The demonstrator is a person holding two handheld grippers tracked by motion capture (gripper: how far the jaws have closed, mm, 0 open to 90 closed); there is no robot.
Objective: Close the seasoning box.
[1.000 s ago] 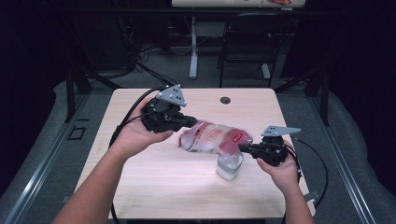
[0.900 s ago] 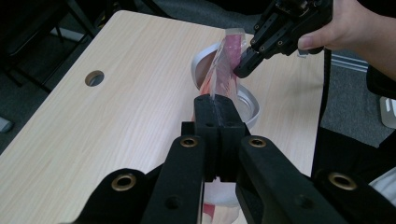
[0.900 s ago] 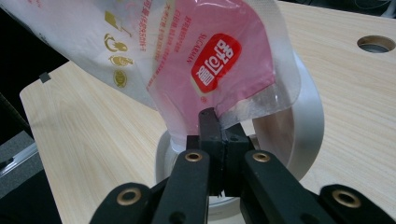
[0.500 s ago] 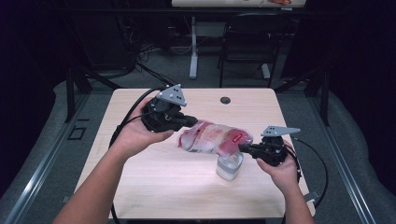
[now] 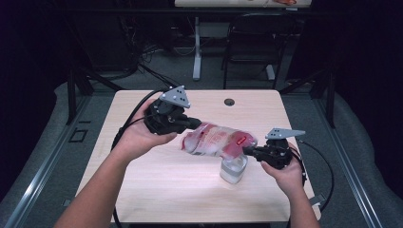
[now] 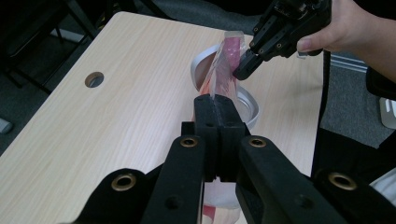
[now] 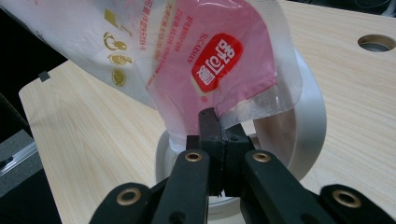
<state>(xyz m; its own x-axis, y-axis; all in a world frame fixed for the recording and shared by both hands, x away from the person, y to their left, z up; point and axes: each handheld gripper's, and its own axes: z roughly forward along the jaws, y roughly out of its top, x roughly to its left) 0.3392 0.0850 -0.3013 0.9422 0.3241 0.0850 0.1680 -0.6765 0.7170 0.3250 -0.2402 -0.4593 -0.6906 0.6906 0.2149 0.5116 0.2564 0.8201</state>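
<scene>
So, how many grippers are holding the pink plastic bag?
2. The left gripper clamps the upper end of the pink-and-clear plastic bag; the right gripper clamps its lower end, above the clear jar.

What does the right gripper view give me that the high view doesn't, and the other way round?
Right gripper view: the bag's red logo and gold print close up, and the right gripper shut on the bag's edge. High view: both hands, the left gripper holding the bag's other end, the cables, the floor. Both: the bag over the clear jar, the wooden table.
</scene>
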